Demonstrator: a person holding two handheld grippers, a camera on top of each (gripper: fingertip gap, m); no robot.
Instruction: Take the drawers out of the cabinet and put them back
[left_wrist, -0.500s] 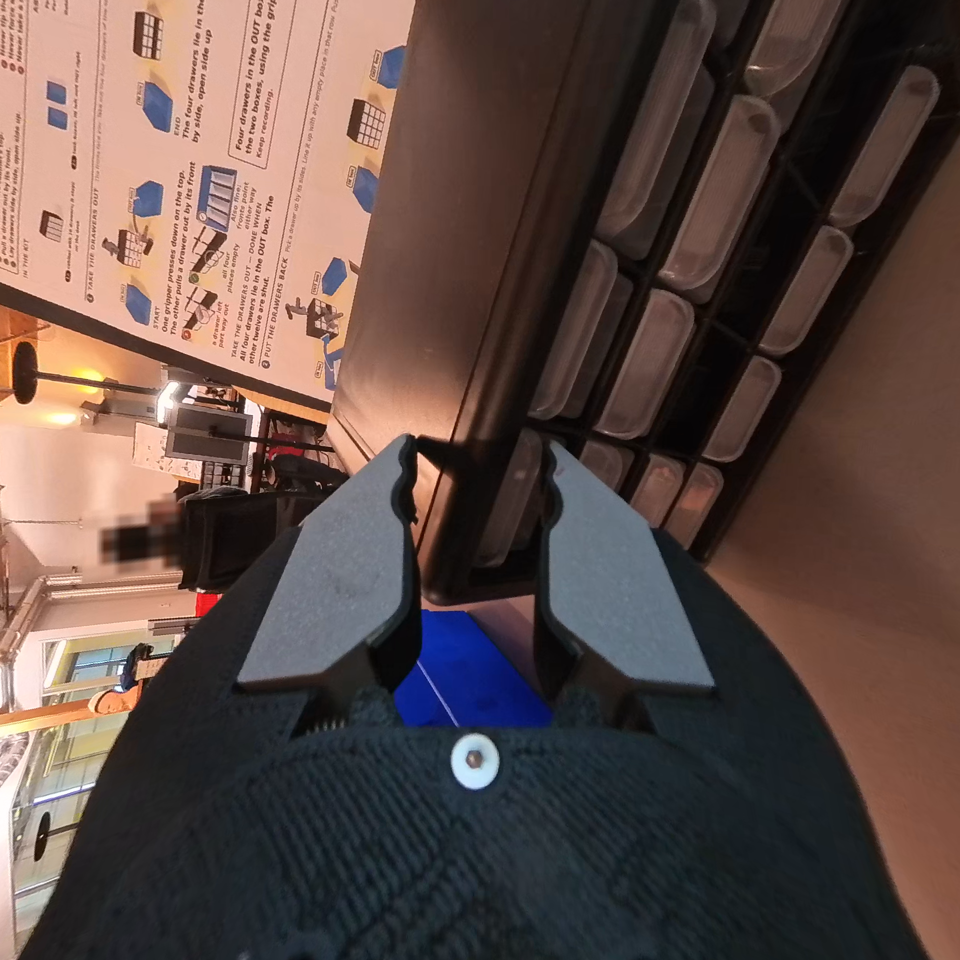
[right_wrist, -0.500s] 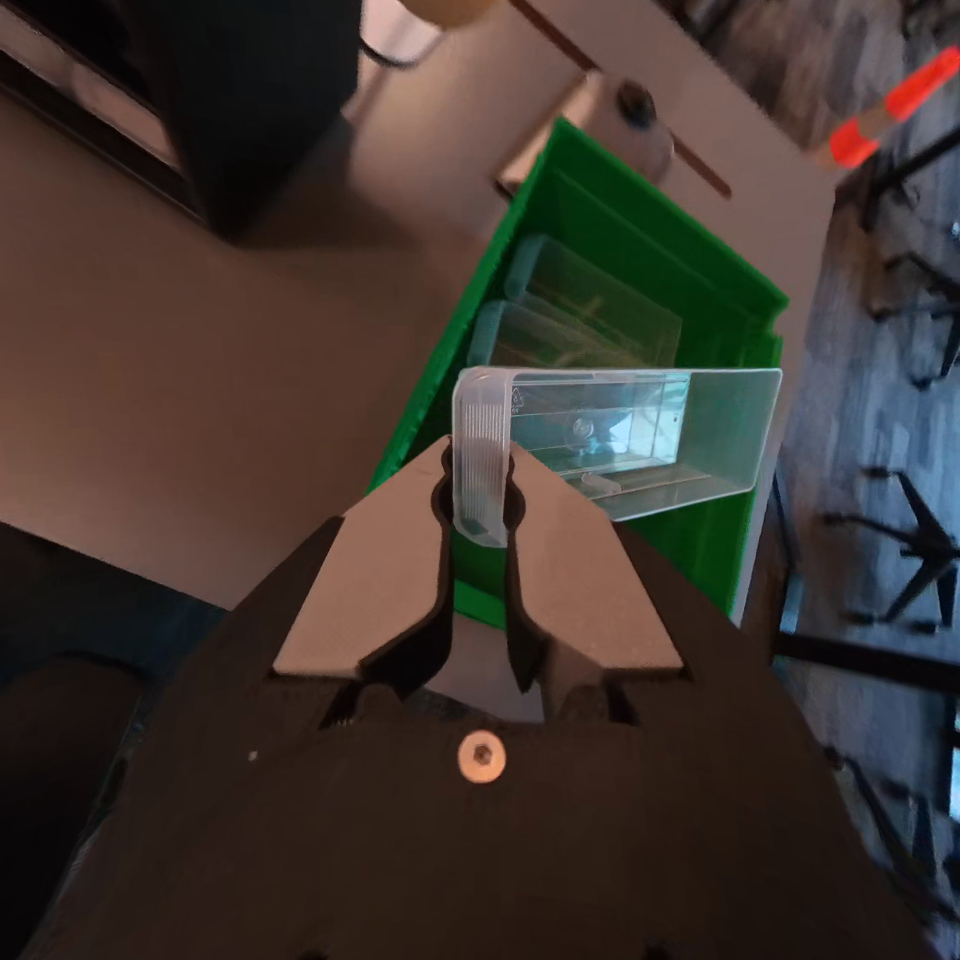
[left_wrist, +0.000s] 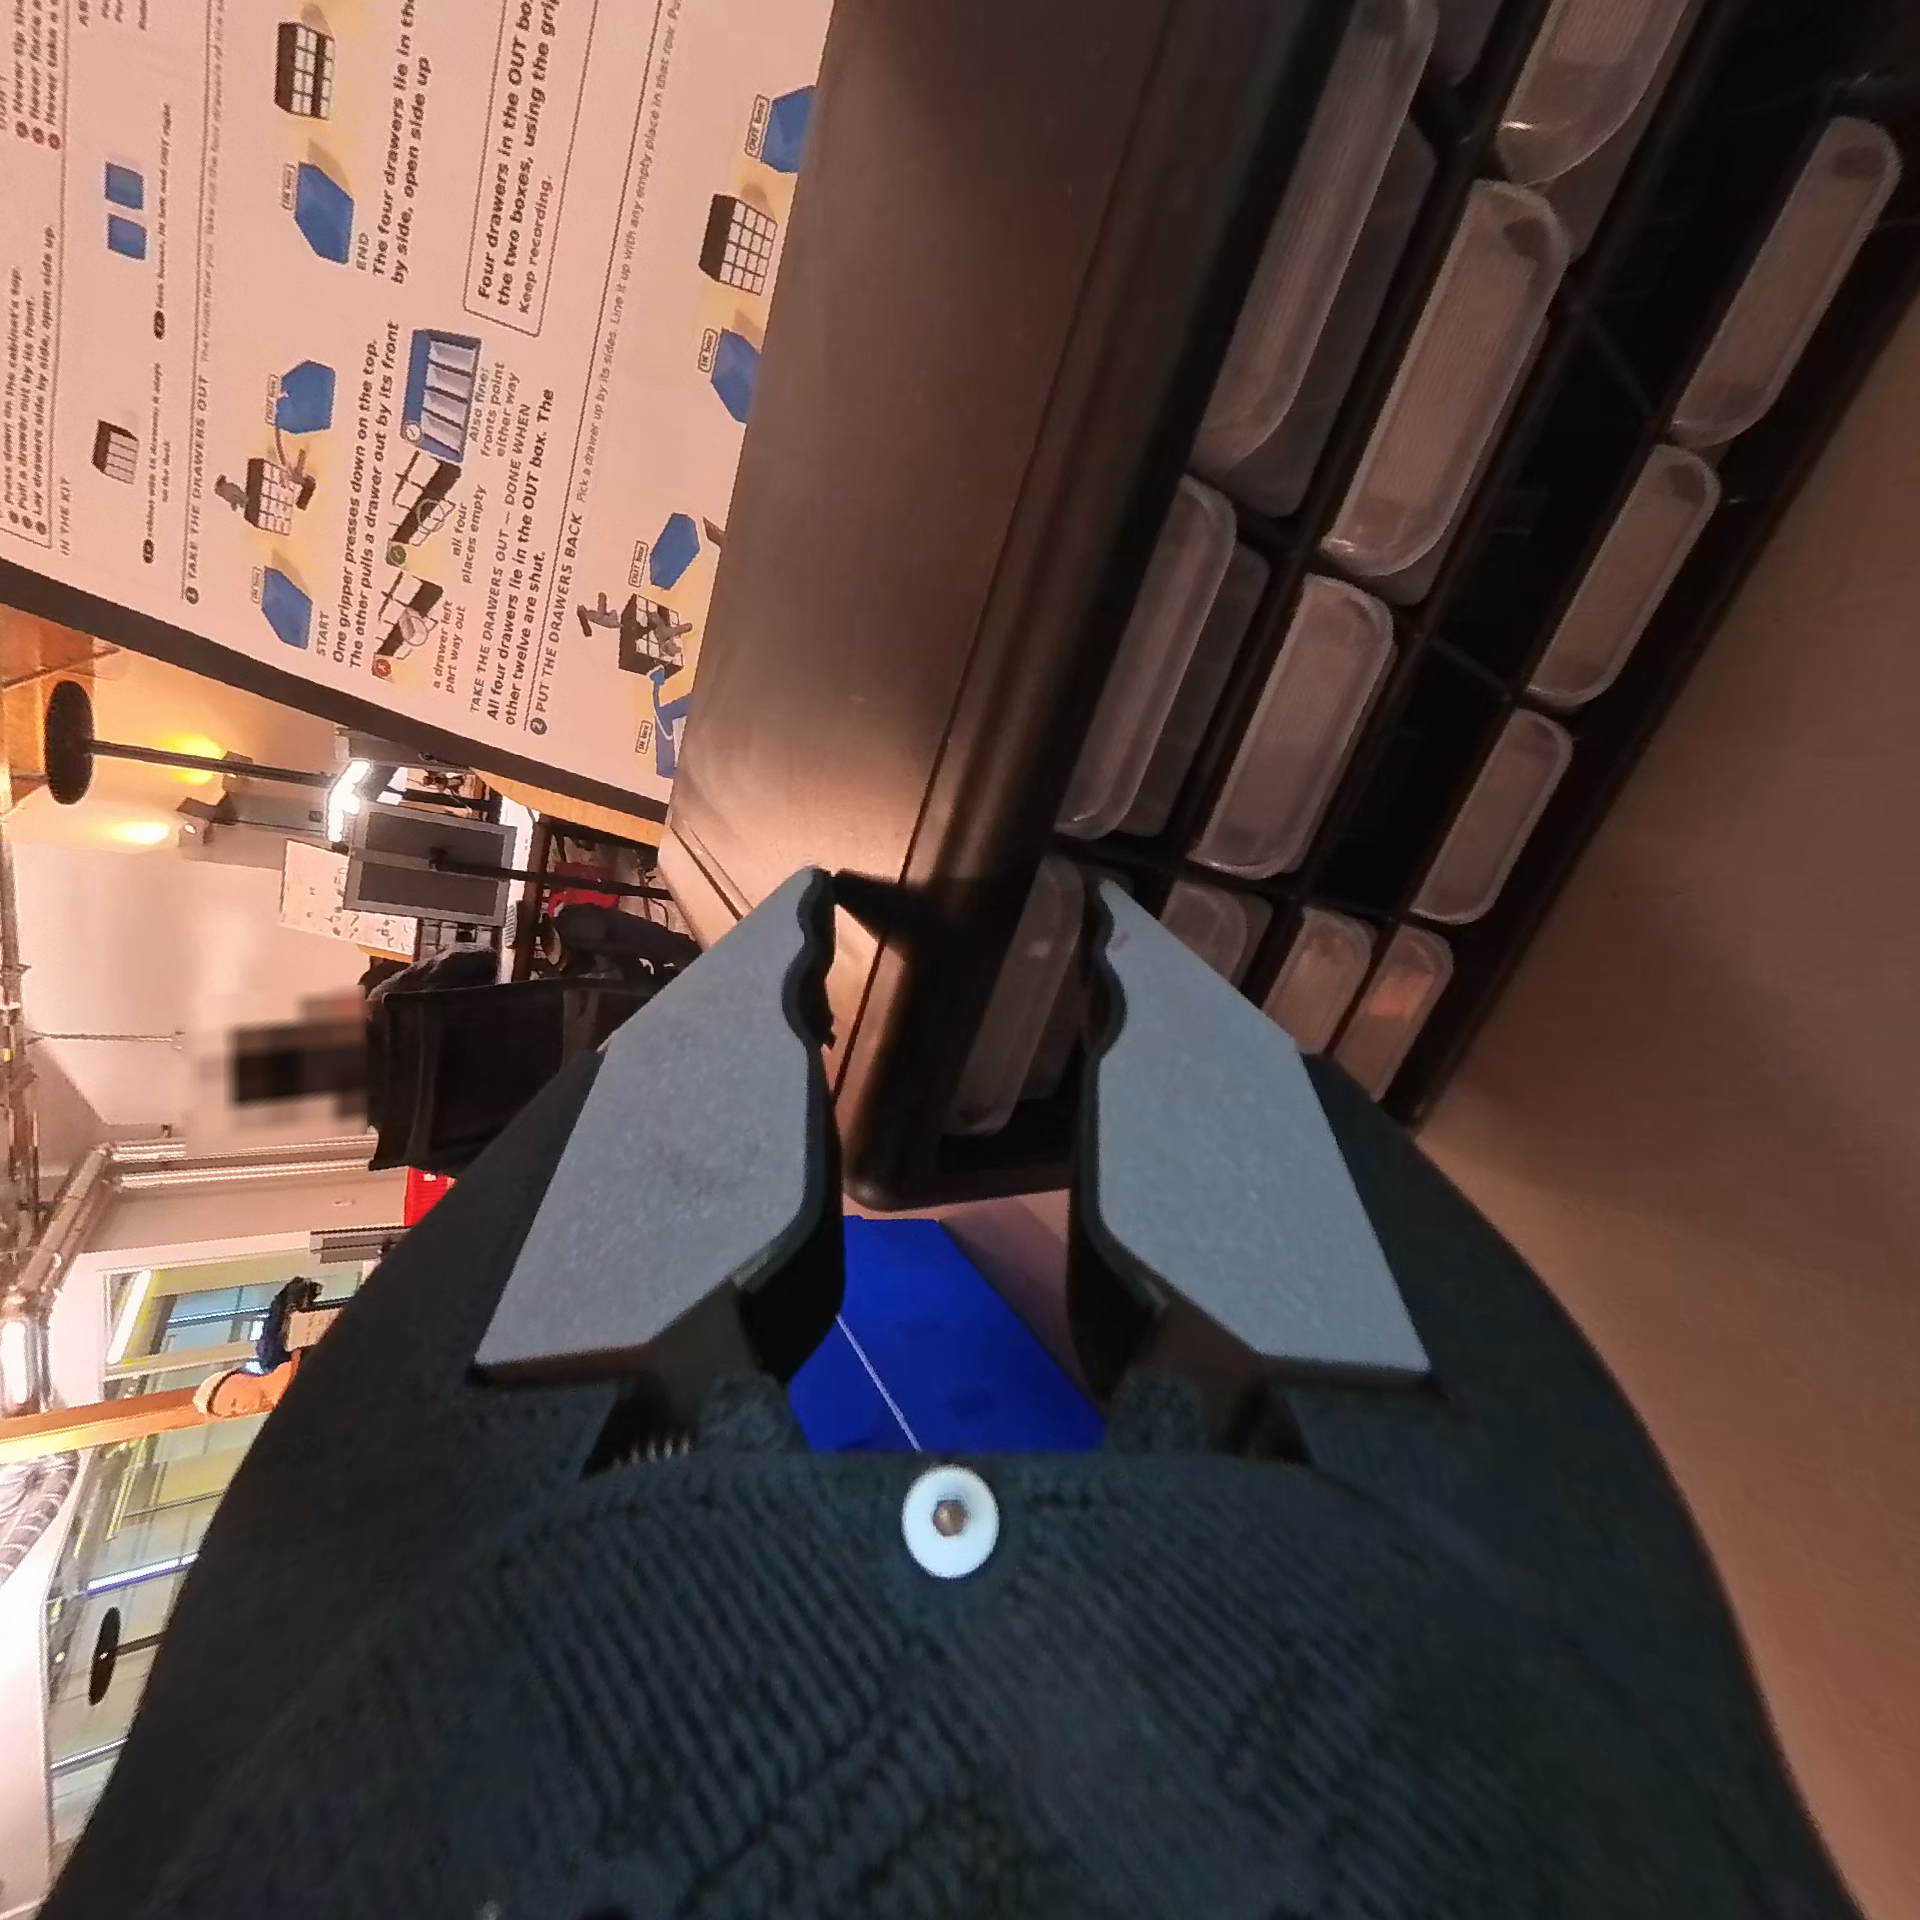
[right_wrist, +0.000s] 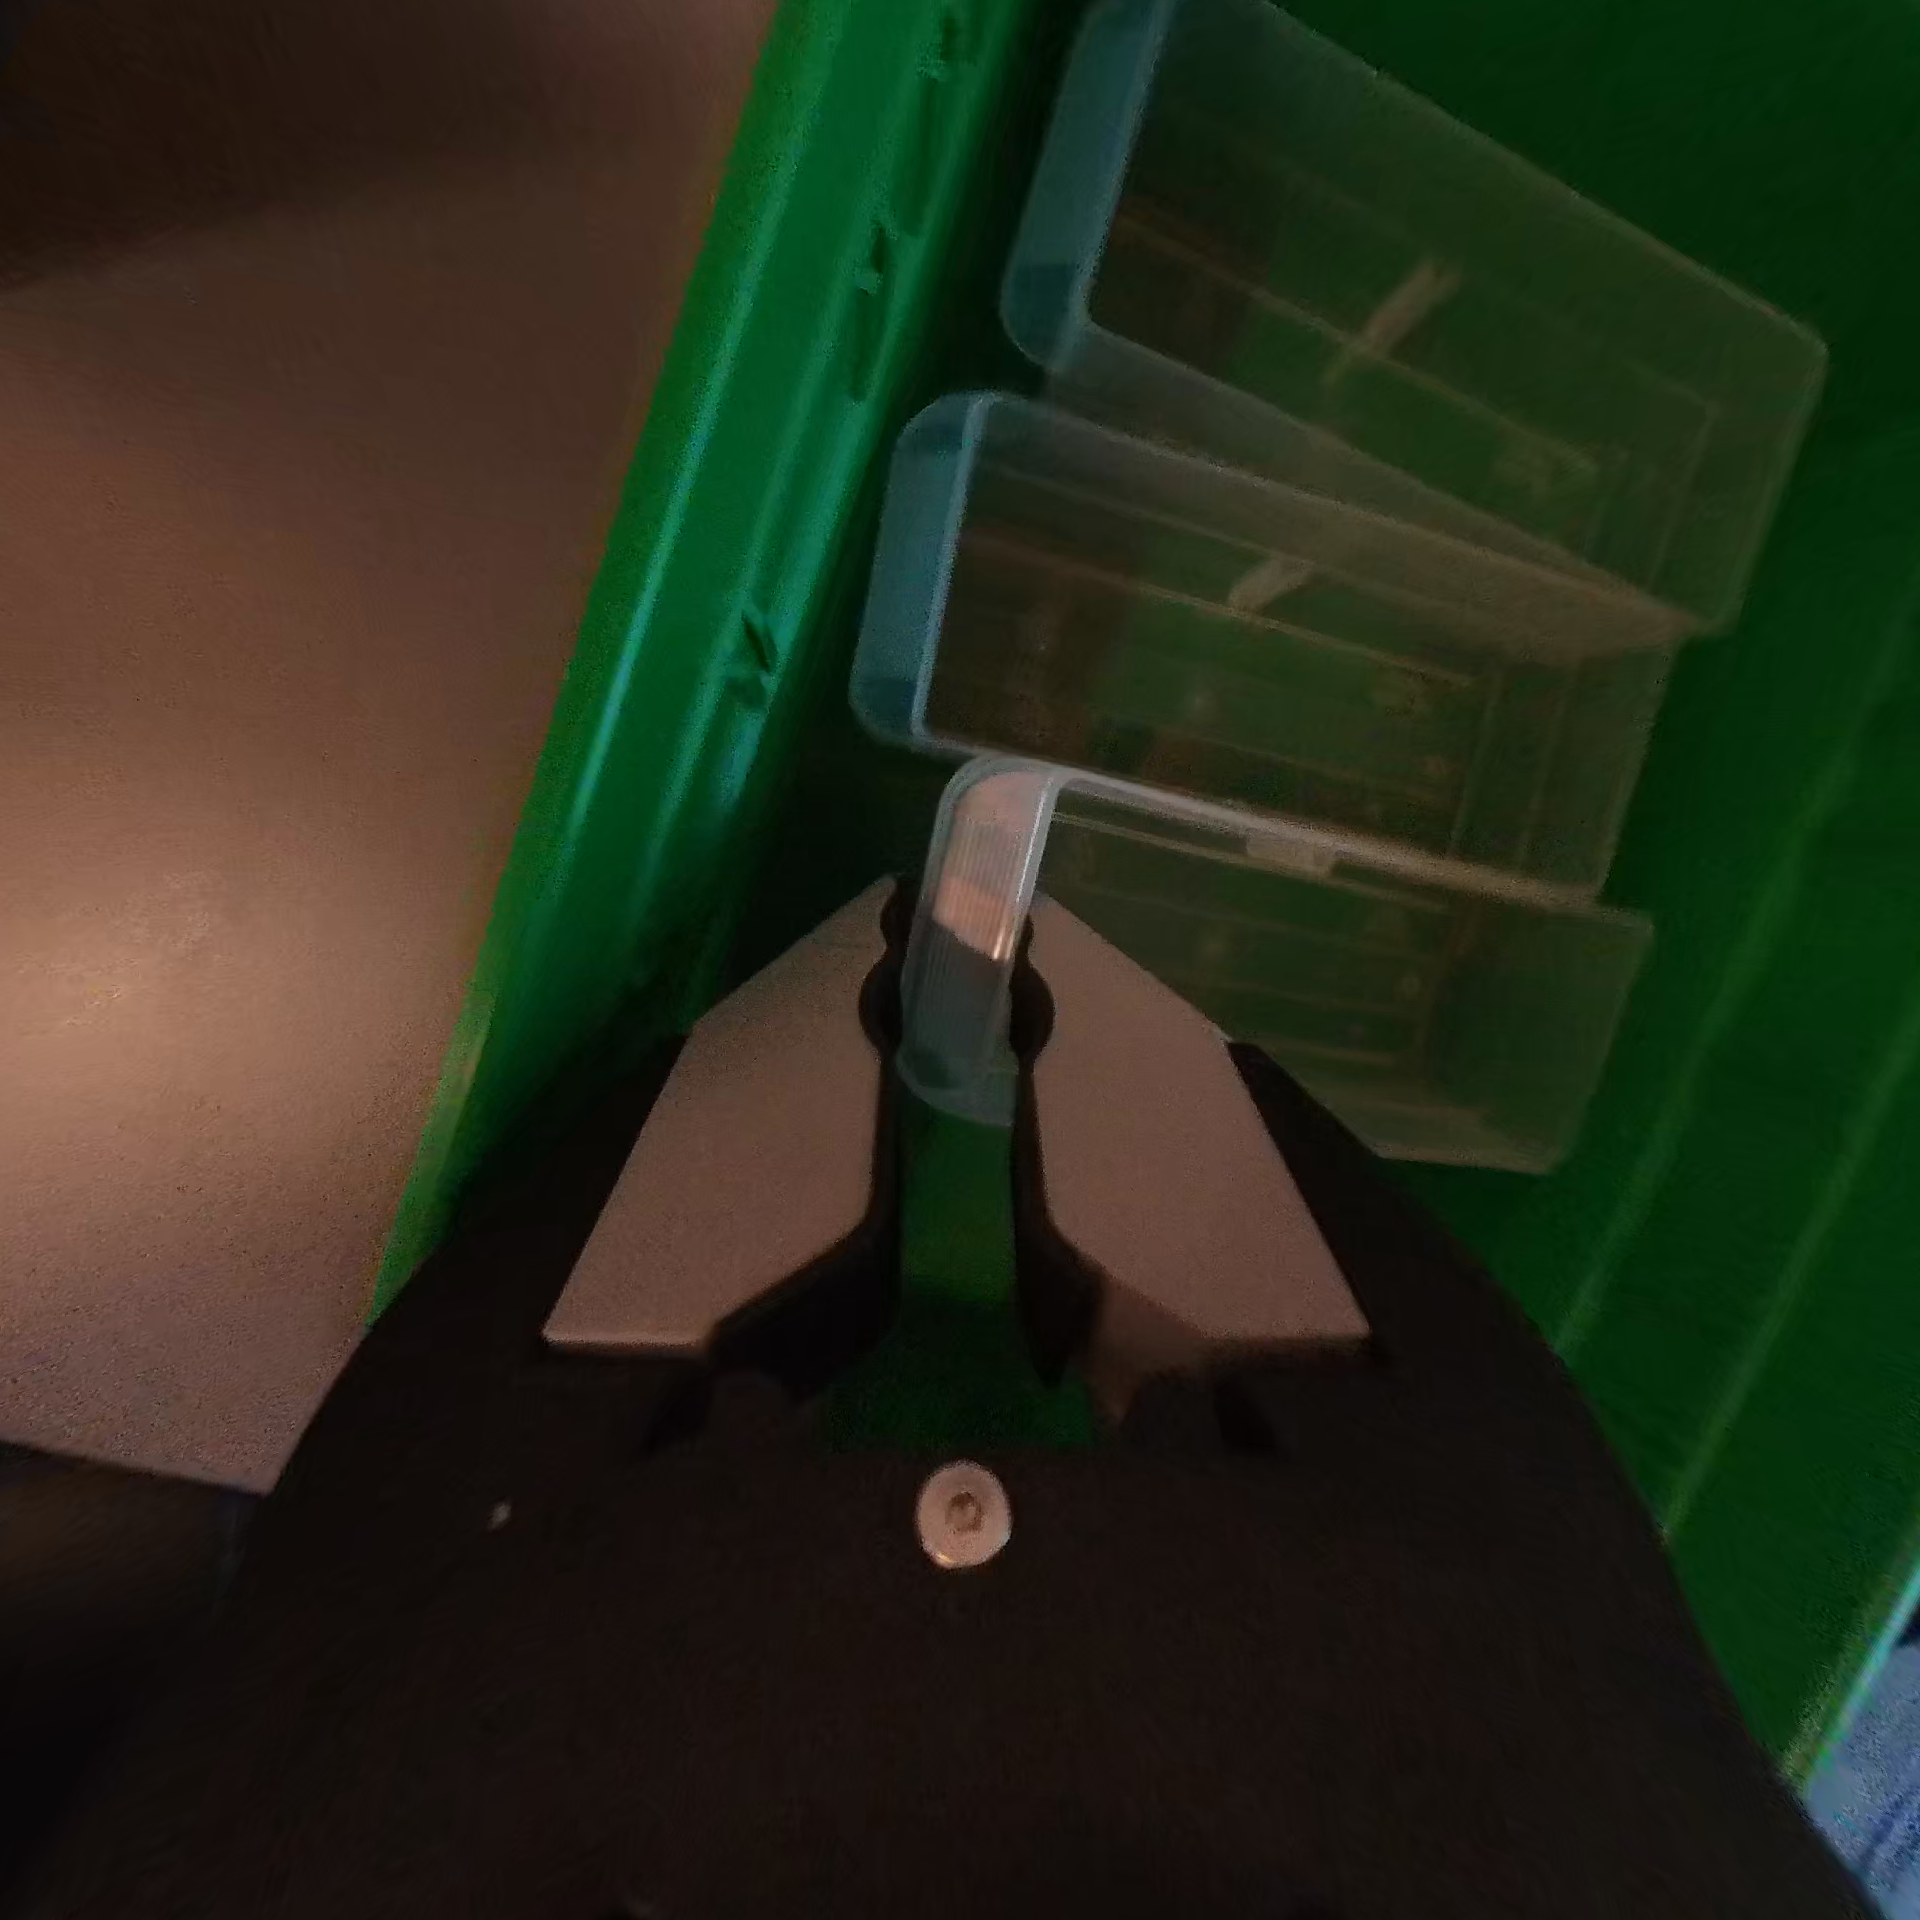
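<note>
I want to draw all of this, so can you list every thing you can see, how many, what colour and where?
Cabinet: one, black, on the table, in the left wrist view.
Drawers in the cabinet: many, clear, in rows; some places are empty.
Poster: one, white, behind the cabinet.
Blue box: one, beyond the left gripper.
Green box: one, on the table, in the right wrist view.
Loose drawers: two, clear, lying in the green box.
Held drawer: one, clear, over the green box beside the other two.
Table: one, light brown.
Left gripper: open, its fingers either side of the cabinet's front top edge.
Right gripper: shut on the held drawer's front.
</note>
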